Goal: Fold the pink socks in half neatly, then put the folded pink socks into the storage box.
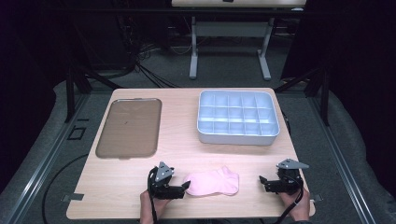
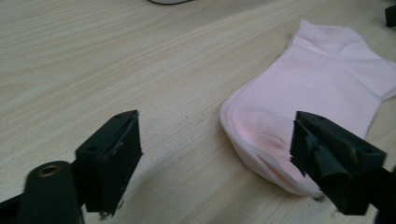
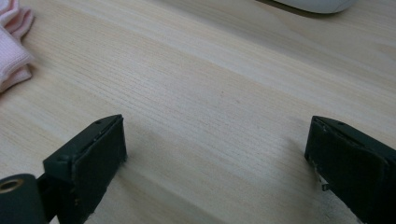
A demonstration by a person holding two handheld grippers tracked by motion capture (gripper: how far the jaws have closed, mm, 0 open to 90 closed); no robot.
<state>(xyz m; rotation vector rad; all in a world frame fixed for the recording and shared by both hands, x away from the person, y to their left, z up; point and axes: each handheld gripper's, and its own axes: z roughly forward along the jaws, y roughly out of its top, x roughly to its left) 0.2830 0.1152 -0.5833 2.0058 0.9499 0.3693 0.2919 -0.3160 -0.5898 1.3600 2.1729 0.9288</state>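
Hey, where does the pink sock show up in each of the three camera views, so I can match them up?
High view: the pink sock lies at the table's near edge, between the two tools.
Left gripper view: right half, its rounded end by the right-hand jaw.
Right gripper view: just a bit at the top left corner.
Shared landmark: the pale wooden table under the sock.

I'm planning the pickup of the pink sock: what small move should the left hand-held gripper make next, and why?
Probably slide the left hand-held gripper slightly toward the pink sock's near end, then close. Its jaws stand open; one overlaps that end, the other over bare table, nothing pinched.
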